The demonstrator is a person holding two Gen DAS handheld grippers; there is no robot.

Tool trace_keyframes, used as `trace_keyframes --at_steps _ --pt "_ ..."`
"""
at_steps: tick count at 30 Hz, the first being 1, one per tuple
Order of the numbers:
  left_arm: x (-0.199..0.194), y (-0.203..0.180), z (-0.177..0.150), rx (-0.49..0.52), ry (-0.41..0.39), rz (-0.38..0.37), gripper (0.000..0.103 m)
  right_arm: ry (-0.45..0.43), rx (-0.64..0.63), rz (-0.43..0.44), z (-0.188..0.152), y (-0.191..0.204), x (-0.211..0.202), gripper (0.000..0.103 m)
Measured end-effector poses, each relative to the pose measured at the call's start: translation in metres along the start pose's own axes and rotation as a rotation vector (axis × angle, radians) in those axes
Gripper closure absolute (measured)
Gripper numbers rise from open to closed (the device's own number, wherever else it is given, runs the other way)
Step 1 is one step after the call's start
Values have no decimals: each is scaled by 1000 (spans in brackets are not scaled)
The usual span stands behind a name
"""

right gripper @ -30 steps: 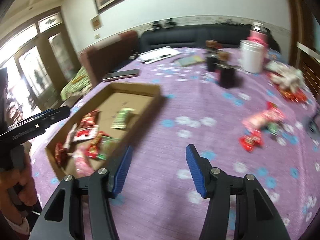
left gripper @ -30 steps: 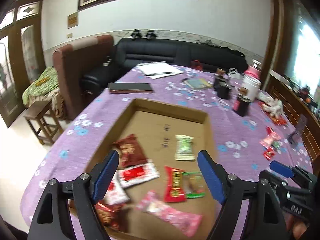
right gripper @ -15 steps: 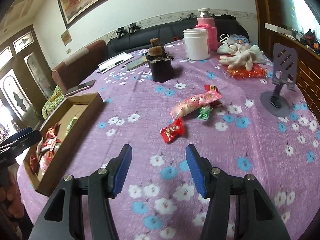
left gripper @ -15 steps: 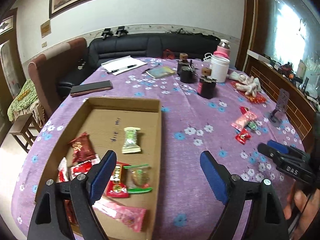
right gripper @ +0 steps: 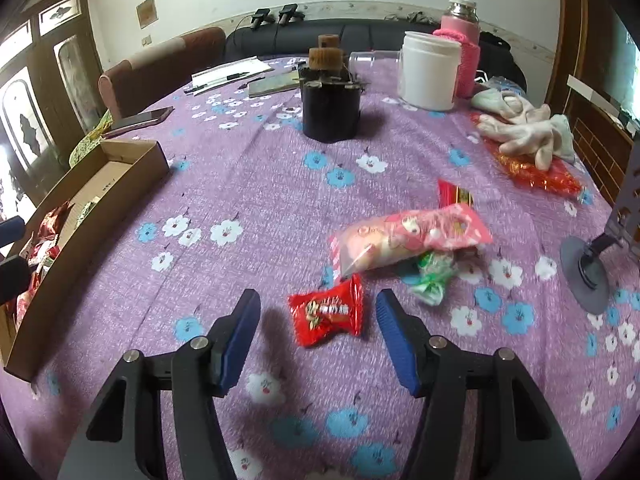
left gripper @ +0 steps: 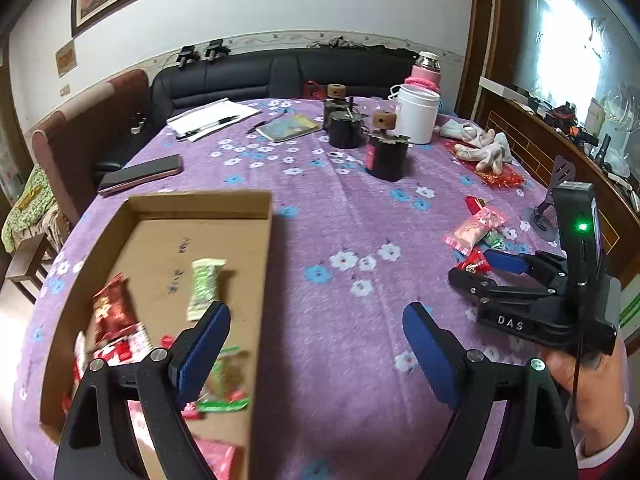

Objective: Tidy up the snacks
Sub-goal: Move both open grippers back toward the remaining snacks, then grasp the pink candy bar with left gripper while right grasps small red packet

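box [left gripper: 200, 210]: cardboard tray, far left on purple cloth [right gripper: 256, 184]. Holds approx 7 snacks already, count unsure due to blur: green bar [left gripper: 206, 288], dark red pack [left gripper: 112, 308], red/white pack [left gripper: 128, 346], green wrapper [left gripper: 224, 384], pink pack [left gripper: 218, 458] at near edge. Far half of box bare.
L gripper [left gripper: 316, 346]: jaws wide, nothing between them. Hovers over box's right wall and bare cloth; left finger over box, right finger over cloth. Not touching anything.
mid table: clutter, not snacks: phone [left gripper: 140, 174], papers [left gripper: 212, 118], 2 dark tins [right gripper: 330, 110], white jar [right gripper: 428, 70].
R gripper [right gripper: 318, 332]: about half open, jaws closing. Red candy [right gripper: 328, 314] lies between the fingers; pads not yet on it, gap visible both sides. Nothing held.
loose pile: just beyond red candy: long pink pack [right gripper: 408, 236], small green candy [right gripper: 434, 276] tucked partly under it, red pack [right gripper: 456, 196] behind. All right of centre, well apart from box.
far right: gloves [right gripper: 520, 128] on red foil bag [right gripper: 536, 172], stand [right gripper: 588, 268]. Prob not part of job.
progress: I'd say over half done. Left: 4 loose snacks to go into box, red candy first.
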State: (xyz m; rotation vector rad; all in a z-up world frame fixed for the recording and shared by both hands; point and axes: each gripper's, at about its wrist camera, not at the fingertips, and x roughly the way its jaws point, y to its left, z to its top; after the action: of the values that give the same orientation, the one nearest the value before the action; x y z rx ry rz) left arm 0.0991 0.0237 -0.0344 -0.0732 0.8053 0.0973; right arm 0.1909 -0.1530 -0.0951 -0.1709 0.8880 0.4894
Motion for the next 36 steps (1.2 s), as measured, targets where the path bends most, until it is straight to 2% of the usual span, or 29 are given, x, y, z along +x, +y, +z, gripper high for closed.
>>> trace_keyframes --at_steps 1,3,5,10,15,19,25,32,33,34,35,36 --pt "3 -3 2 1 4 -5 12 -1 -12 -14 1 0 0 55" --pt "9 -8 6 3 10 -15 12 10 -18 -28 1 -2 3 73" --pt "14 -14 11 14 13 -16 12 19 -6 -16 0 -5 3 79" --pt "25 -28 21 36 16 -26 12 -4 21 11 -5 -13 -13 81" --pt "54 -62 41 120 34 -55 12 -91 151 35 -26 -42 -60 80" --pt "83 -100 54 206 57 -106 12 -142 254 54 -50 -65 -91 80" --pt "119 -149 59 353 95 -146 12 -138 327 61 -76 -82 -102 80" --pt "142 -171 68 414 123 -176 13 -125 359 76 -88 -90 -100 80" --pt "143 -173 69 419 122 -184 16 -124 360 78 -89 -90 -100 80" --pt "144 -175 70 424 124 -191 29 -124 362 81 -90 -90 -100 80" --pt "146 -177 70 428 133 -192 59 -123 364 83 -90 -90 -99 80" --pt "149 -180 69 435 154 -192 69 -122 365 82 -90 -91 -99 80"
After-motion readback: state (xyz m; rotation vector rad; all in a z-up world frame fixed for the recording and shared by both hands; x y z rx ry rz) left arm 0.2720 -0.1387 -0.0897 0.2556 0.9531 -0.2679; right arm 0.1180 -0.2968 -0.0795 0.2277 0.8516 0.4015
